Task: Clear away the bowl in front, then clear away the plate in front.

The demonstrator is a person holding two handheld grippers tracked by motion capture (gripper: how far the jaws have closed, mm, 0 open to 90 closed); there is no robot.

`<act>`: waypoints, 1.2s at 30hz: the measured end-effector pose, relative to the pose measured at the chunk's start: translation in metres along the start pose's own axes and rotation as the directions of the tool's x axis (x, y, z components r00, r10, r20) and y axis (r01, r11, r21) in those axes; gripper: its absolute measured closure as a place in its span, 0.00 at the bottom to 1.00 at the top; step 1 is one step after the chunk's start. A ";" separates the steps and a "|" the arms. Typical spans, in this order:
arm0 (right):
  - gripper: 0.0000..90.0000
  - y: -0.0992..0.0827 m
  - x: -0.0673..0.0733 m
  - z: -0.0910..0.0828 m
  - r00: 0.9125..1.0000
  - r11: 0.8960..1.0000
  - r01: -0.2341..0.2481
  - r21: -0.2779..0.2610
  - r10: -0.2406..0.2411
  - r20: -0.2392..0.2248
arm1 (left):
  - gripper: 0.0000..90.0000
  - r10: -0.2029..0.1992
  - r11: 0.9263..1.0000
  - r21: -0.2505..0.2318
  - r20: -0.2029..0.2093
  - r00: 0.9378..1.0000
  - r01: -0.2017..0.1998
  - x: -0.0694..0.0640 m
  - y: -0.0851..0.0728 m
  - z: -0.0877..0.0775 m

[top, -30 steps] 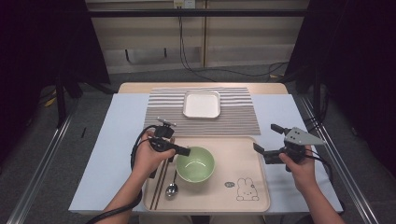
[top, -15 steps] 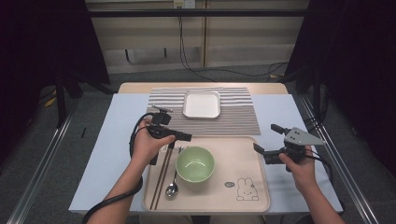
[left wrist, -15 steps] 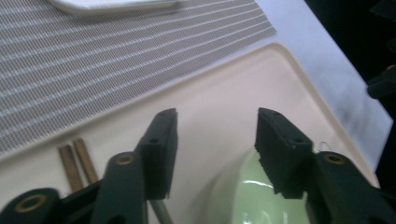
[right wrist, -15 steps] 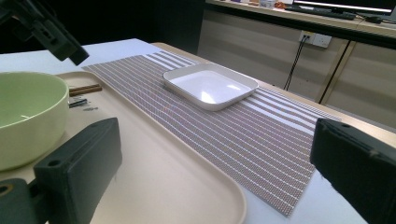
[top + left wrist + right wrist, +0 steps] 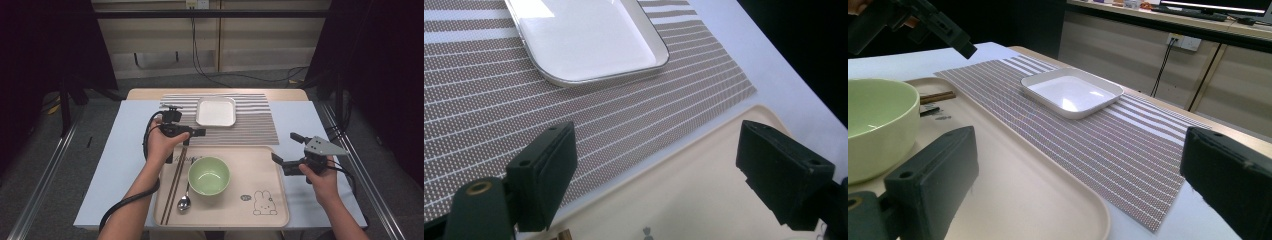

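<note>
Hovering level over the chopsticks (image 5: 175,176), left gripper (image 5: 199,132) with jaws just opened, empty; right gripper (image 5: 278,160) jaws wide, empty.

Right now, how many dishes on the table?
2. A round pale-green ceramic bowl sits on the beige plastic tray, beside the metal spoon; a square white plate rests on the striped placemat.

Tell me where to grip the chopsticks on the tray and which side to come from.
Grip the chopsticks near mid-length, coming straight down from above with the left tongs, jaws across the pair. They lie flat and together on the tray, and the spoon sits close on their right.
</note>
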State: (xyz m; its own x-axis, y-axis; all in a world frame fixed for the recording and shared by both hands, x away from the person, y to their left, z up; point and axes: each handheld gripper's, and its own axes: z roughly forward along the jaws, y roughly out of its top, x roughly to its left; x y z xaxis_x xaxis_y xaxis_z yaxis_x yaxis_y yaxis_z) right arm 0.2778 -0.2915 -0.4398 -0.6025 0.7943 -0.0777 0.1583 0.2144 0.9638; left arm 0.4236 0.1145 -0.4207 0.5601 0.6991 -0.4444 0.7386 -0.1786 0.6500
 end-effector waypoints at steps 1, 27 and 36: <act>0.02 0.000 0.000 0.000 1.000 1.000 0.000 0.000 0.000 0.003 | 0.19 0.001 1.000 -0.012 -0.005 1.000 -0.001 0.001 0.002 0.001; 0.02 0.000 0.001 -0.002 1.000 1.000 0.012 0.006 -0.012 0.005 | 0.11 -0.061 0.996 -0.069 -0.061 0.996 0.057 0.018 0.033 0.026; 0.02 -0.001 0.001 0.000 1.000 1.000 0.013 0.009 -0.013 0.011 | 0.11 -0.084 0.994 -0.077 -0.085 0.993 0.077 0.026 0.043 0.039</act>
State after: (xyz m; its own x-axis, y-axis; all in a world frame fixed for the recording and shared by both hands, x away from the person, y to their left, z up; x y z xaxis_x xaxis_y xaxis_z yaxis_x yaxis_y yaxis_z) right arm 0.2768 -0.2911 -0.4408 -0.5956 0.7979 -0.0928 0.1581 0.2297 0.9603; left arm 0.4844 0.0979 -0.4276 0.4626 0.7678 -0.4433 0.7488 -0.0707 0.6591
